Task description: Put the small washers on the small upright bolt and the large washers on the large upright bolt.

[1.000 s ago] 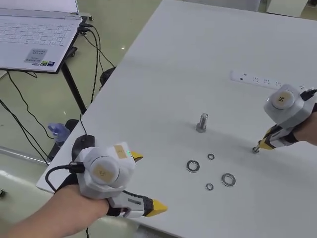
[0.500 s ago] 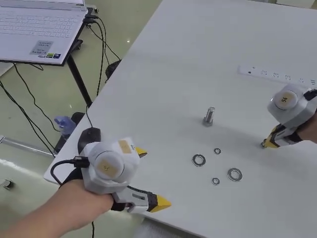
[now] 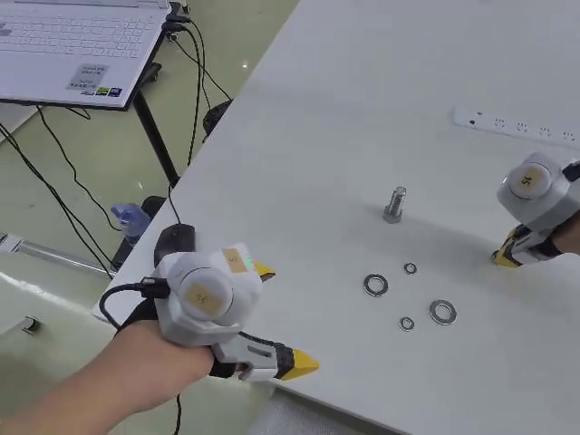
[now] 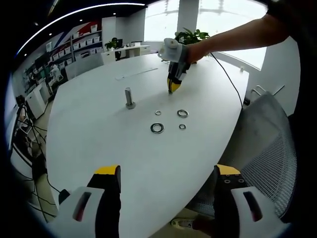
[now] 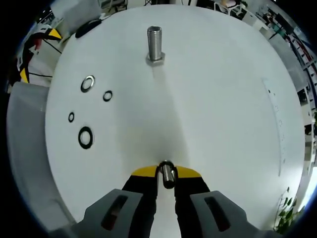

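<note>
While the right tongs (image 5: 167, 171) pinch the small silver bolt (image 5: 168, 177), apparently head-down, seat it squarely on the white desk (image 3: 344, 136) before releasing; left tongs (image 4: 167, 173) hang spread.

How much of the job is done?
Nothing done yet: two large washers and two small washers lie loose on the table. The large bolt stands bare. The right gripper holds the small bolt; the left gripper is open. All four washers are left.

White, rounded left gripper (image 3: 283, 317); black fingers (image 3: 272, 362), yellow tips; black cable (image 3: 113, 304); label (image 3: 201, 299) perhaps numbered.
</note>
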`<state>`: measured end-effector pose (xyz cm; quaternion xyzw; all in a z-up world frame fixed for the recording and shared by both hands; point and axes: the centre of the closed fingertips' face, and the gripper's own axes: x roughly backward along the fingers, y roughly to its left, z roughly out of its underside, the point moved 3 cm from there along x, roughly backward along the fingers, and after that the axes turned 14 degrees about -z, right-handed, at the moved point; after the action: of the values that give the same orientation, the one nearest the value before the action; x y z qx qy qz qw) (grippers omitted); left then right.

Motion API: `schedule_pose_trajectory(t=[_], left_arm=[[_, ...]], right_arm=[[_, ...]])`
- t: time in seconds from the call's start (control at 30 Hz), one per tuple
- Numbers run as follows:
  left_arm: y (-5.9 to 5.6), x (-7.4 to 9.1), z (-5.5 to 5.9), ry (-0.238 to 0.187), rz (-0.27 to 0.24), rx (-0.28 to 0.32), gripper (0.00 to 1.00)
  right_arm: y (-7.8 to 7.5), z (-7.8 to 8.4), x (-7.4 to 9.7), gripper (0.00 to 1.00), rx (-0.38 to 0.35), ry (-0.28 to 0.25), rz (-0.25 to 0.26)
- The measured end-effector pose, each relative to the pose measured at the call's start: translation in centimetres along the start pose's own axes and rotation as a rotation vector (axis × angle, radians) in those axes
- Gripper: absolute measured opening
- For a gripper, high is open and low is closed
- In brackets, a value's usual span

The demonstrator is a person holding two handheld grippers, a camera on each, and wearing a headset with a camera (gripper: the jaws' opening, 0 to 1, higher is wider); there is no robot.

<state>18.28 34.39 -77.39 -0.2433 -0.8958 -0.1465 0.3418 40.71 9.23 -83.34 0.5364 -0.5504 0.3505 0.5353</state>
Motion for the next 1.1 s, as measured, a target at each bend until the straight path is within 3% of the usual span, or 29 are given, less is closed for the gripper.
schedule_pose_trajectory(t=[0.63,0.83,1.1], left_arm=[[-0.30,-0.21,-0.33,-0.006,0.011,0.002,0.75],[-0.52,-0.11,-0.56,-0.020,0.020,0.003,0.76],[-0.56,0.13,-0.62,-0.028,0.016,0.001,0.75]], right_arm=[[-0.08,0.17,0.09,0.14,0.006,-0.007,-0.006],[-0.11,-0.06,0.20,0.25,0.024,-0.019,-0.008],[0.07,0.00,0.63,0.27,0.030,-0.020,-0.011]])
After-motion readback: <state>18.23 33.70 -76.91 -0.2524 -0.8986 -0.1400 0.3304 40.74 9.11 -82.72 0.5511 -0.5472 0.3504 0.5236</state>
